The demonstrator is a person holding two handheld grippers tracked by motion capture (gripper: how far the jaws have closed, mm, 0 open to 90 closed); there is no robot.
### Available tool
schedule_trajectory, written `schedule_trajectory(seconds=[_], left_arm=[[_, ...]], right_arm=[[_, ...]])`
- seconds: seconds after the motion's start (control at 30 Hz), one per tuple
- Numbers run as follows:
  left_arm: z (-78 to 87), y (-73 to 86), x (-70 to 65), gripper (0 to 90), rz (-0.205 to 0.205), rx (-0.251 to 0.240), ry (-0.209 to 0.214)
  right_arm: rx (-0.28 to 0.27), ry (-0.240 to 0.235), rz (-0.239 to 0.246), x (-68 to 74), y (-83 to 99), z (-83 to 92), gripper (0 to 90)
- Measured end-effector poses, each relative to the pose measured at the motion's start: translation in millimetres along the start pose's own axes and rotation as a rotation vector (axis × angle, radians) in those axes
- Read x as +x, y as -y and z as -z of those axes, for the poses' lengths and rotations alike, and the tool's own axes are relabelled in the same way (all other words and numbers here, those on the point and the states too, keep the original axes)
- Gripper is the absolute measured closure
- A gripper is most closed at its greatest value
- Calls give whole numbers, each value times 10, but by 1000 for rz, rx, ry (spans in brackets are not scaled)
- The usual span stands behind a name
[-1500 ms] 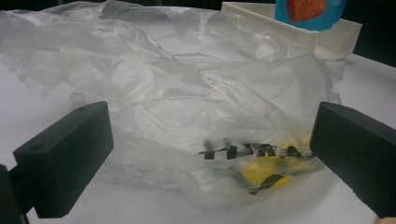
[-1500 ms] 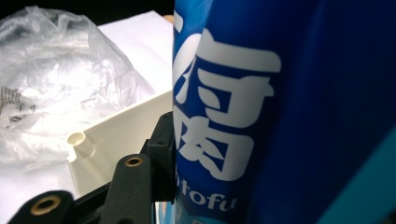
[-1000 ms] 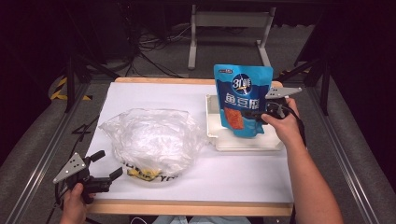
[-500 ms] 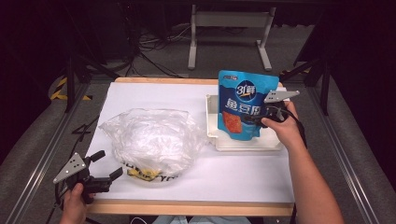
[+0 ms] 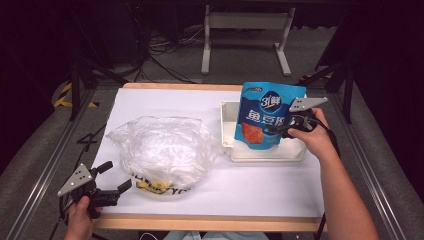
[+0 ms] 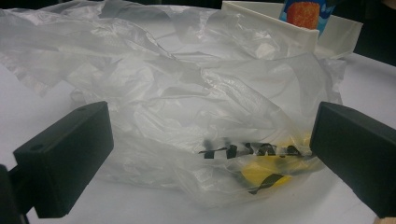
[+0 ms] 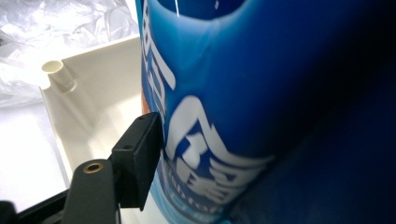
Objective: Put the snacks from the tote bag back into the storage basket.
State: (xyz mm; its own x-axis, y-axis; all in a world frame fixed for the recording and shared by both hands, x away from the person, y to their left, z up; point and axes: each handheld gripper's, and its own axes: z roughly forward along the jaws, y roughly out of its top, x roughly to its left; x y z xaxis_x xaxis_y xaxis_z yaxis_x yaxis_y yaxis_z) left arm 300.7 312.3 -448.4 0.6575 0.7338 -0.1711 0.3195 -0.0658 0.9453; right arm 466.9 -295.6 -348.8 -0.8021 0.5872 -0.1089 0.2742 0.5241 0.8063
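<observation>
Jaws pinched on the blue pouch [image 5: 266, 115], the right gripper [image 5: 284, 128] holds it upright over the white tray [image 5: 265, 152], probably to set it inside, though contact is unclear. The left gripper [image 5: 111, 181], jaws spread, waits near the crumpled plastic bag [image 5: 162, 150].

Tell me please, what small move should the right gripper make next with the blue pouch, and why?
Probably lower it a little and let go. The right gripper is shut on the blue pouch, which stands upright in the white tray. The left gripper waits open beside the plastic bag, so nothing calls for it yet.
</observation>
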Motion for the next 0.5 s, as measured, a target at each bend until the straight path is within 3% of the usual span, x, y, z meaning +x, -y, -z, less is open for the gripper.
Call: schedule_trajectory(seconds=[0.27, 0.5], left_arm=[[-2, 1, 2, 3, 1, -1, -2], [-1, 3, 7, 4, 5, -2, -4]], right_arm=[[14, 21, -1, -4, 39, 27, 333], [1, 36, -36, 20, 62, 41, 245]])
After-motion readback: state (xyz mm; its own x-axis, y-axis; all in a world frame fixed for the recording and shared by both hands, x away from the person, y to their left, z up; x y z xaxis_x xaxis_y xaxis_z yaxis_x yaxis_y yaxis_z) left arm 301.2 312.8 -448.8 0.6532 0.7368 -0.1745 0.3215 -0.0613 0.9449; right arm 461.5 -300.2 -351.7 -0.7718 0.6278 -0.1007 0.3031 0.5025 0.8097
